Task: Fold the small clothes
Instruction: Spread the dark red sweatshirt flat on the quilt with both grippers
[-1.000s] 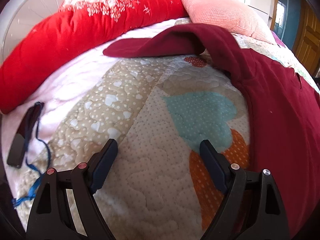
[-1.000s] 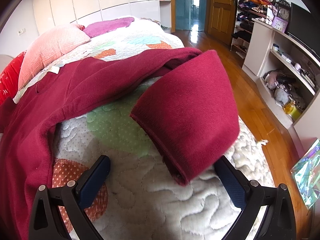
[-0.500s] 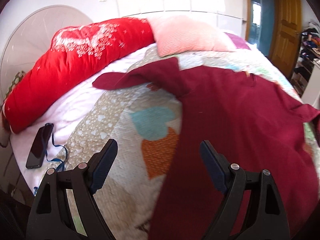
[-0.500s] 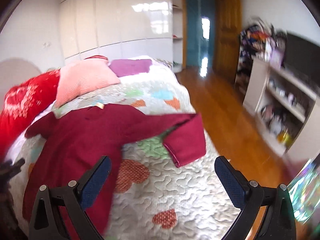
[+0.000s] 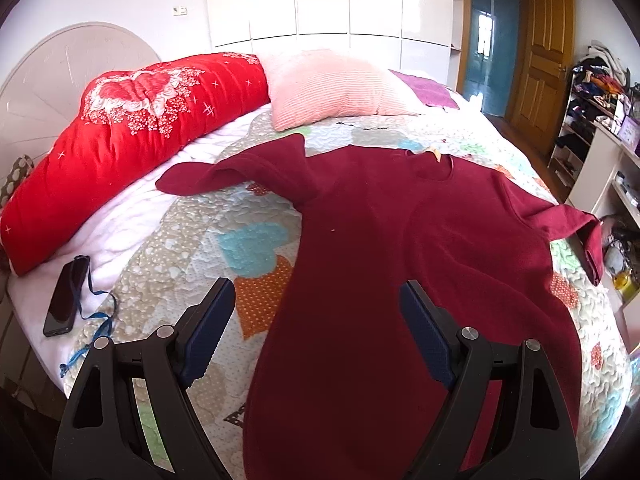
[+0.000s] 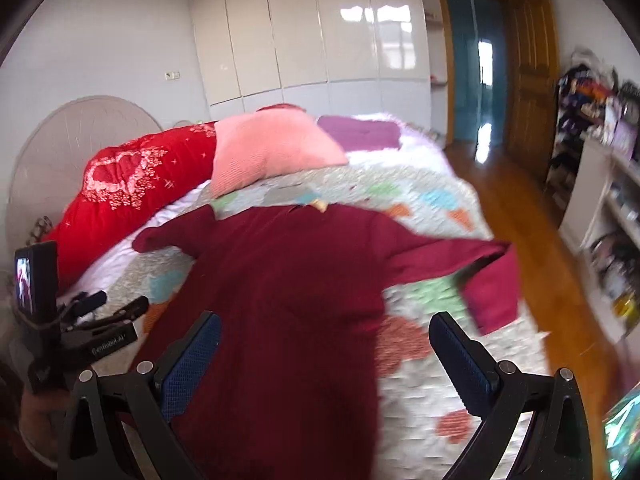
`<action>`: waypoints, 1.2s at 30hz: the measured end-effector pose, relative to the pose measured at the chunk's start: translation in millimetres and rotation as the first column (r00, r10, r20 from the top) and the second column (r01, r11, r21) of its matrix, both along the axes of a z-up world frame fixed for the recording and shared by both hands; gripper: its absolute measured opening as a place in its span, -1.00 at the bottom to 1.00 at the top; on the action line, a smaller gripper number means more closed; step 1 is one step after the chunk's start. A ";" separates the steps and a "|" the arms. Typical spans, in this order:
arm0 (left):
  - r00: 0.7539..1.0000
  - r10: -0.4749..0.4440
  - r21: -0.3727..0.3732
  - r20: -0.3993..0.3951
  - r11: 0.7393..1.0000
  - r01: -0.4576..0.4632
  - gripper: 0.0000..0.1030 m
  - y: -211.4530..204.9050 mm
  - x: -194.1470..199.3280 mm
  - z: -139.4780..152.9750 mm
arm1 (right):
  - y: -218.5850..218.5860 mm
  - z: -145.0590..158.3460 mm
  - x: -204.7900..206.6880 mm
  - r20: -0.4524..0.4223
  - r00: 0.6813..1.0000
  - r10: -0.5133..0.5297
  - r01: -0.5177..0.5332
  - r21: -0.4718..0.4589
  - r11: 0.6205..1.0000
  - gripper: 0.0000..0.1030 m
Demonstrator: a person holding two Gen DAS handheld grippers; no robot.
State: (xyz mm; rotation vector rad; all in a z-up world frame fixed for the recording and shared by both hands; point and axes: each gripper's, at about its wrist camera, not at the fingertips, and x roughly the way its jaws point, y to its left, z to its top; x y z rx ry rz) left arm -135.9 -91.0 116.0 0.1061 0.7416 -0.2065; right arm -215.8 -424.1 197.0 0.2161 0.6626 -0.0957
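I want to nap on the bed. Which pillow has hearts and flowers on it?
The long red pillow by the headboard has white hearts and flowers. The pink pillow next to it is only striped, and the purple one behind is plain.

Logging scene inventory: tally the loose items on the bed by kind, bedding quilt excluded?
Garments: 1, dark red long-sleeved knit top
Pillows/cushions: 2, long red floral bolster, pink ribbed pillow
Folded cloths: 1, purple folded cloth
Phones: 1, black phone on a blue cord
Total: 5
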 end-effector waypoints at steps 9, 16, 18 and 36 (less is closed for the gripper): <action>1.000 0.018 0.005 -0.017 1.000 -0.017 0.64 -3.5 9.2 -10.4 | 19.9 -38.4 57.5 -0.065 0.998 0.005 -0.005 -0.001 1.000 1.00; 1.000 -0.007 -0.008 -0.030 1.000 0.007 0.64 -11.7 16.0 -20.1 | 19.6 -55.5 70.8 -0.115 0.993 -0.011 0.007 -0.042 0.999 1.00; 0.999 -0.010 0.002 -0.032 1.000 0.010 0.64 -14.8 18.1 -22.7 | 18.1 -60.1 73.4 -0.128 0.992 -0.022 0.017 -0.036 0.999 1.00; 0.997 -0.017 -0.038 -0.077 0.999 0.014 0.64 -21.4 32.4 -35.2 | 20.6 -81.1 93.7 -0.164 0.986 -0.034 0.026 -0.046 0.999 1.00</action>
